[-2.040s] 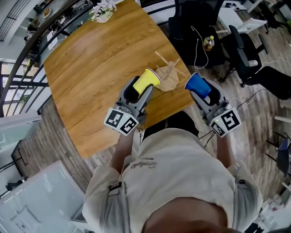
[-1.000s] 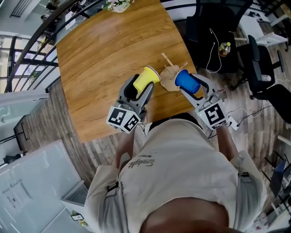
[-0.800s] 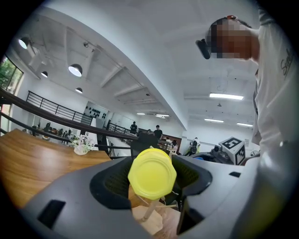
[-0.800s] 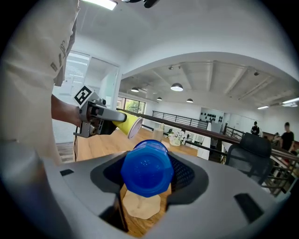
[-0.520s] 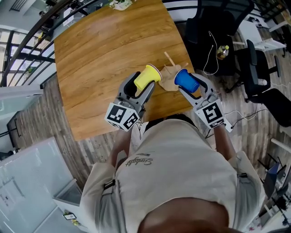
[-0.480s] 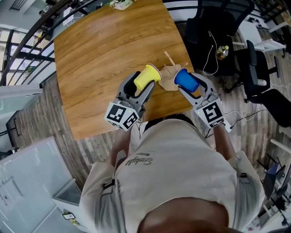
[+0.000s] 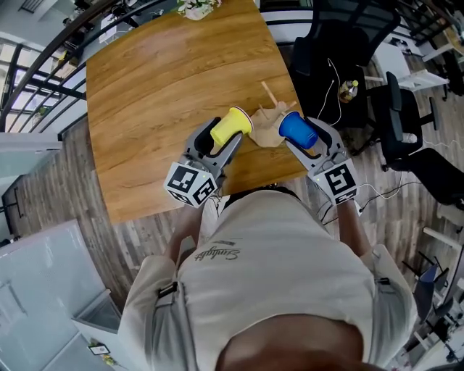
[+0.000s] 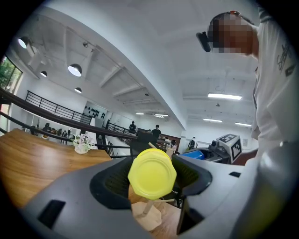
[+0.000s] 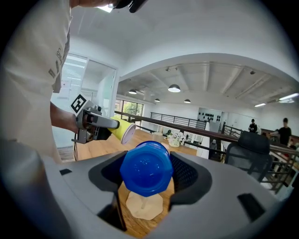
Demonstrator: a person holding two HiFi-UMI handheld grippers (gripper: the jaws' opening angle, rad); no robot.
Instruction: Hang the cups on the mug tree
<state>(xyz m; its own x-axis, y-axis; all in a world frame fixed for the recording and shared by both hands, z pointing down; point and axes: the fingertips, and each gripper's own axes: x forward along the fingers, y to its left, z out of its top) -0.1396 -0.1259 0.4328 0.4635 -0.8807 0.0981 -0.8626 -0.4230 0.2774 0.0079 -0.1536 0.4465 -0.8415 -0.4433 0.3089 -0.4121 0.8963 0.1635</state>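
**Mug tree between two cups**

The mug tree (image 7: 268, 130) stands on the worktop (image 7: 159, 94), by its near right corner. The left cup (image 7: 230, 126) is just left of it and the right cup (image 7: 296, 130) just right. Flowers (image 7: 197, 7) sit at the far edge. Chairs (image 7: 406, 123) stand right of the worktop.

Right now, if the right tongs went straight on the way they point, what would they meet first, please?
Probably the mug tree: its base lies just ahead, below the blue cup between the right tongs, whose jaws have just been opening. Depth is unclear.
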